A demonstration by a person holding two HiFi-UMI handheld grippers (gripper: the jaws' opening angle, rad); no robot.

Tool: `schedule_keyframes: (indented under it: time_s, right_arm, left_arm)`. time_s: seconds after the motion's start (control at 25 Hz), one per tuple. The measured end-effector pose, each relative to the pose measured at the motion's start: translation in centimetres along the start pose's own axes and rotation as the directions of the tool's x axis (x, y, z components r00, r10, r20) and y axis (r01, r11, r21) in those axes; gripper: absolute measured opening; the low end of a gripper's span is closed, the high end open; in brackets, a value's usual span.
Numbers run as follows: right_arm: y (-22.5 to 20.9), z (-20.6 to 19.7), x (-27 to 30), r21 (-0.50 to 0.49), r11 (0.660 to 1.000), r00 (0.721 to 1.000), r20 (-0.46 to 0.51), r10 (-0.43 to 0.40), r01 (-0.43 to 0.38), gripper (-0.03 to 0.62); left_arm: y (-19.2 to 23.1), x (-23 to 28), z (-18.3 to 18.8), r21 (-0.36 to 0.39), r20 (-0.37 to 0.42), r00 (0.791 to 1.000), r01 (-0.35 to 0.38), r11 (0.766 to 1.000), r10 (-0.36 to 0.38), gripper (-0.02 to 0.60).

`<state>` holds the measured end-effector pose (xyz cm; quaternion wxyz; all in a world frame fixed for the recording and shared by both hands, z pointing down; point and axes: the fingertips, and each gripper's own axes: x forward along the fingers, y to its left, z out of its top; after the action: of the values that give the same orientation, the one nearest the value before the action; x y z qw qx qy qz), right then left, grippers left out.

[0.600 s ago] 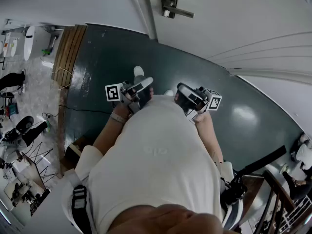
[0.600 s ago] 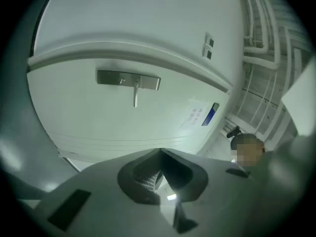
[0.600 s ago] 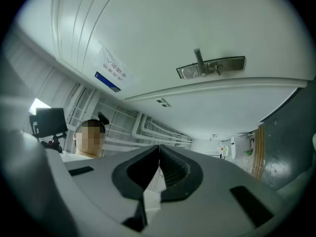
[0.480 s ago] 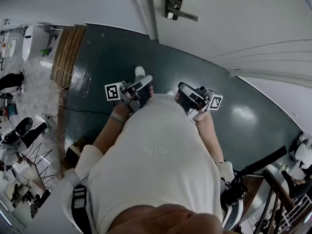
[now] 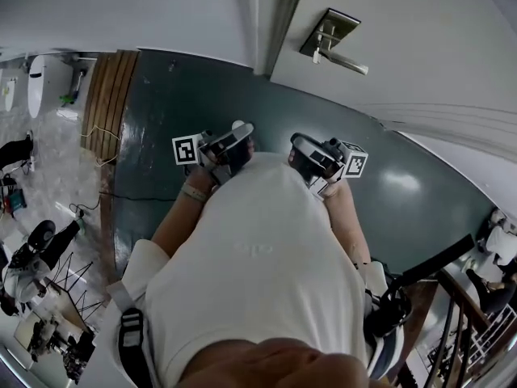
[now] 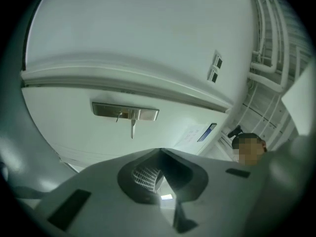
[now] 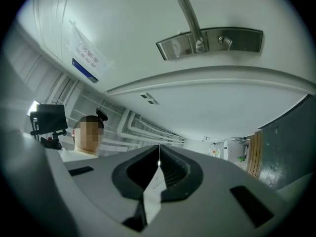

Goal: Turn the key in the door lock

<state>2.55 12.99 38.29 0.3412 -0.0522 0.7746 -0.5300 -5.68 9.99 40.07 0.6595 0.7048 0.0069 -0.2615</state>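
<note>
The left gripper point(image 6: 160, 151) and right gripper point(image 7: 159, 149) are hovering clenched and empty, well apart from the door lock point(image 5: 329, 32), so no turning is happening yet.

White short-sleeved shirt point(image 5: 258, 265) at centre, pale wristband point(image 5: 194, 194) centre left, black strap point(image 5: 131, 338) lower left; left gripper point(image 5: 239, 133) and right gripper point(image 5: 300, 145) carry marker cubes.

the left tongs point(image 6: 160, 151) and right tongs point(image 7: 159, 148) are held side by side, both tilted upward, jaws closed together, gripping nothing.
</note>
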Motion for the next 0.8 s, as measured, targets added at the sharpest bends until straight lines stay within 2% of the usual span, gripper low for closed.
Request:
schedule_keyframes:
  time_s: [0.2,0.6,0.68,0.76,0.8]
  right_arm:
    - [-2.4,-0.1,5.4,-0.003,1.000,1.000,-0.022,0.009,-0.009,0.023]
    - [-3.9,2.2,7.5,-0.011,1.000,1.000,0.027,-0.010,0.010,0.023]
    - [-4.1,2.6,7.1,-0.012,0.999,0.998,0.039,-0.044,0.045,0.023]
    - [-4.9,4.4,6.4,-0.081,0.986,0.986,0.088,-0.139,0.146,0.023]
    - [-5.4,5.7,6.1,-0.135,0.968,0.973,0.118,-0.198,0.213,0.023]
  left_arm:
    - [0.0,-2.5,4.9,-0.016,-0.017,1.000,-0.010,1.000,0.010,0.008]
    - [-0.5,-2.8,8.1,0.008,-0.022,0.999,-0.027,1.000,0.027,0.008]
    - [-0.4,-2.7,8.3,0.038,0.002,0.999,-0.043,0.998,0.043,0.008]
    - [-0.1,-2.7,9.2,0.100,0.029,0.996,-0.084,0.991,0.082,0.008]
    - [0.2,-2.6,9.9,0.137,0.043,0.993,-0.112,0.984,0.107,0.008]
